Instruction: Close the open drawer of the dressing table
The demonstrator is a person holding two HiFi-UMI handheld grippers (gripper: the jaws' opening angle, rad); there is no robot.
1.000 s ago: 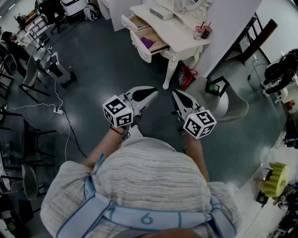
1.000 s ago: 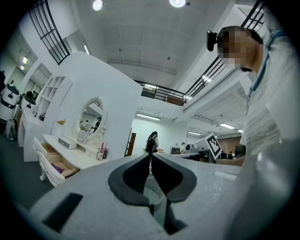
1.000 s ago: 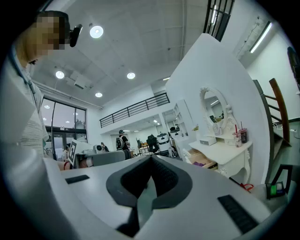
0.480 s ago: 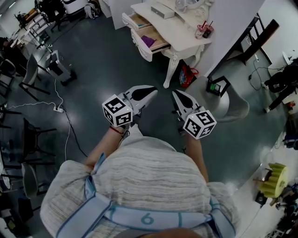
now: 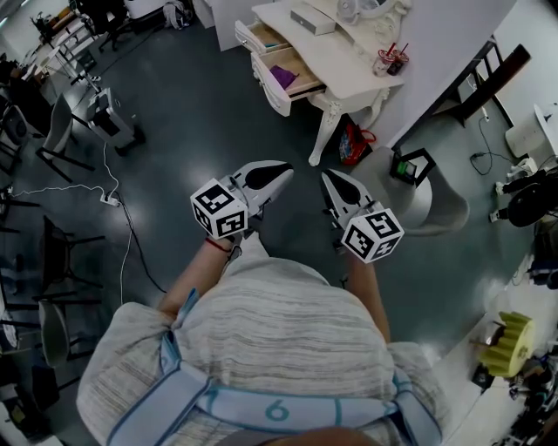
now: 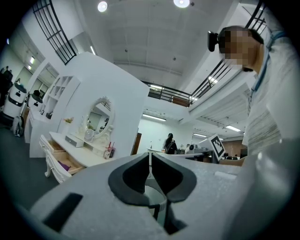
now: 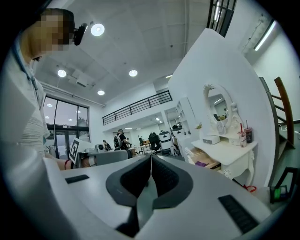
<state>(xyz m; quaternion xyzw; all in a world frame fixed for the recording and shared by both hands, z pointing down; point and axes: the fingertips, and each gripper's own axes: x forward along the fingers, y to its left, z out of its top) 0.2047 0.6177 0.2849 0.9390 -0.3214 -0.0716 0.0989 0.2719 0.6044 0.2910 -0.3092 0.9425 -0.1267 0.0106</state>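
A white dressing table (image 5: 336,65) stands against the white wall at the top of the head view, well ahead of me. Two of its drawers are pulled out: the nearer one (image 5: 283,80) holds something purple, and a further one (image 5: 258,37) stands beside it. The table also shows in the left gripper view (image 6: 77,156) and the right gripper view (image 7: 225,152). My left gripper (image 5: 290,169) and right gripper (image 5: 324,176) are held level in front of my body, far short of the table. Both are shut with nothing between the jaws.
Two cups with straws (image 5: 392,59), a small white box (image 5: 312,19) and a mirror sit on the tabletop. A red bag (image 5: 352,145) lies by the table leg. A round grey stool (image 5: 418,199) stands to the right. Chairs, a cable (image 5: 113,205) and a machine (image 5: 109,118) are at the left.
The view has shifted slightly: the dressing table sits a little further right and lower in the head view. Both grippers keep their pose and stay shut.
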